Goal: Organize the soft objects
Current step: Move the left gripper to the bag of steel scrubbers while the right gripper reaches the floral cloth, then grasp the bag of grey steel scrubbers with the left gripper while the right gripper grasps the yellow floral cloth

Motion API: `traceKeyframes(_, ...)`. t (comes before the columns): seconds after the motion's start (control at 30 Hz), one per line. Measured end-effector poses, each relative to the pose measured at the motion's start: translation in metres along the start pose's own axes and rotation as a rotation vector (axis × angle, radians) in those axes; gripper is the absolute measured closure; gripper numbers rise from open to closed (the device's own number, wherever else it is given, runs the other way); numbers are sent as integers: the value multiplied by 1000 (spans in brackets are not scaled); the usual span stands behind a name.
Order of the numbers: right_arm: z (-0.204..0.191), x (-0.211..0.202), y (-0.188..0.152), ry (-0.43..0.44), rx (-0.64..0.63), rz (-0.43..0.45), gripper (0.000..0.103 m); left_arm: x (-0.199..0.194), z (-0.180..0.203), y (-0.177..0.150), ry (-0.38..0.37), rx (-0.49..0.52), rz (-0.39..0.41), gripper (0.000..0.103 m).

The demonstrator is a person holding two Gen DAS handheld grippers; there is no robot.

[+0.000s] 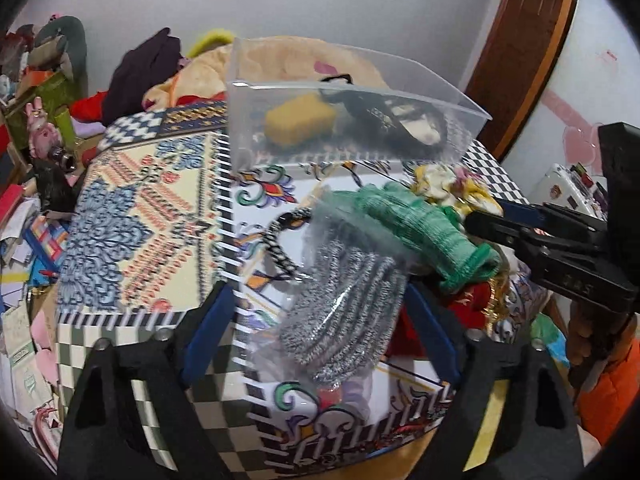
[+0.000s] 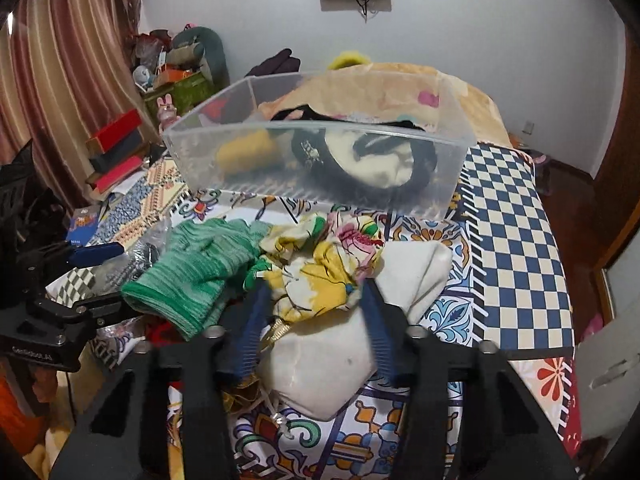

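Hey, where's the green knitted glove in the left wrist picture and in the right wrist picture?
Left wrist view: the green knitted glove lies right of centre, just above the bagged steel scourers.
Right wrist view: the green knitted glove lies left of centre, beside the floral cloth.
Shared landmark: the clear plastic bin sits behind the glove in both views.

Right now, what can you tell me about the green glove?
The glove is a knitted one, streaky light and dark green with a solid green cuff. It lies limp and flat on the patterned cloth, in front of the clear bin, fingers toward the bin. It rests on the bagged scrubber and touches the flowered fabric. Neither claw holds it.
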State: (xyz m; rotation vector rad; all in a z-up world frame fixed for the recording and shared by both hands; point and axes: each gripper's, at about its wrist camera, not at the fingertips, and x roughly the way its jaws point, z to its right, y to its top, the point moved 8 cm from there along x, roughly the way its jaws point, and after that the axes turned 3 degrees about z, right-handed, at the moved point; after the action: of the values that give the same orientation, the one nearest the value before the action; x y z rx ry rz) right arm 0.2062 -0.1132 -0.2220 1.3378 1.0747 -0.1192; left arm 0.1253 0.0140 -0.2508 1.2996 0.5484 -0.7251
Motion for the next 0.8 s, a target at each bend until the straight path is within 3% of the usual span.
traceKeyframes(0.1, -1, -5, 2, 3, -10, 13, 82, 3, 6, -1, -33, -3, -14, 40)
traceKeyframes(0.3, 2, -17, 10, -10, -17, 58, 91, -4, 13, -2, -38, 27, -4, 64)
traceKeyframes(0.47, 6, -31, 20, -23, -10, 109, 93, -16, 11, 3, -23, 30, 25, 75)
traceKeyframes(0.67, 9, -36, 27, -36, -10, 120, 93, -31, 6, 20, -13, 18, 81, 76)
traceKeyframes(0.73, 11, -31, 28, -33, 5, 95, 87, -38, 4, 26, -7, 15, 105, 76)
traceKeyframes(0.8, 13, -24, 29, -11, 30, 79, 64, -43, 1, 31, -3, 11, 124, 76)
